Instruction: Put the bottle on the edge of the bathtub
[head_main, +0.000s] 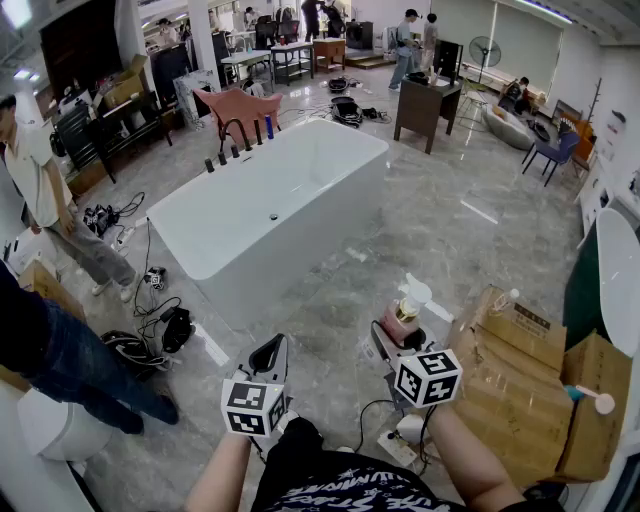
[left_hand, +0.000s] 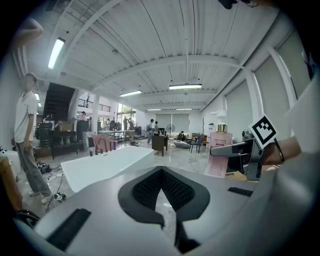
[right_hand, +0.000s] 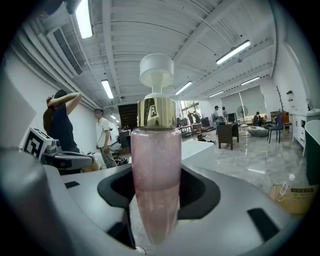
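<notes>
While the bottle (right_hand: 155, 165) stands upright, pump uppermost, clamped between the jaws of the right gripper (head_main: 400, 338), the bathtub (head_main: 330, 190) lies well apart, ahead and leftward, near long edge closest. The left gripper (head_main: 268, 355), pinched together and empty, hangs nearer it.

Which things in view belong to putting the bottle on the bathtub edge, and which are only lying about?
Job: pink pump bottle, held in the right gripper; white bathtub.
Lying about: cardboard boxes; cables on the floor; dark desk.
</notes>
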